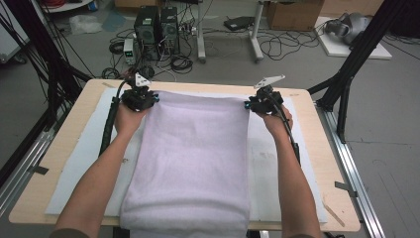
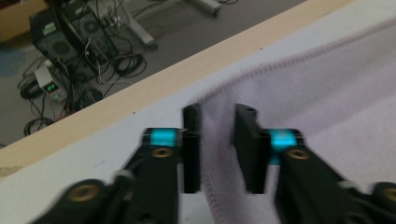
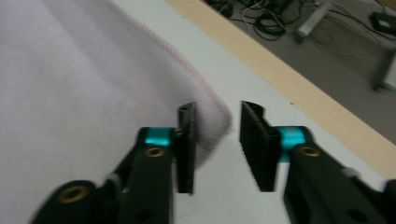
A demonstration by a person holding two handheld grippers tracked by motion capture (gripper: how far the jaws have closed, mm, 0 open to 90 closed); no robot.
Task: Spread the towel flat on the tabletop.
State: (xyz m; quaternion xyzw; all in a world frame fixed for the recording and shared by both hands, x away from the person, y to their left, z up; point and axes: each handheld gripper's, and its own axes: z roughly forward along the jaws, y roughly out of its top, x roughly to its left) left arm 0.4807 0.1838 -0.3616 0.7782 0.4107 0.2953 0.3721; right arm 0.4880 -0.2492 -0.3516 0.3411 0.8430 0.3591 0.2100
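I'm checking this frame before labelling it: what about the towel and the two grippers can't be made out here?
- Pale lilac terry towel: its near edge is cut off by the bottom of the high view.
- Left gripper: motion blur in the left gripper view leaves it unclear whether the pads touch the towel corner between them.
- Right gripper: blurred towel corner in the right gripper view; contact unclear.

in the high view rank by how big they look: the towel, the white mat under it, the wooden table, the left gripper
1. wooden table
2. white mat
3. towel
4. left gripper, far smaller, open at the towel's far corner
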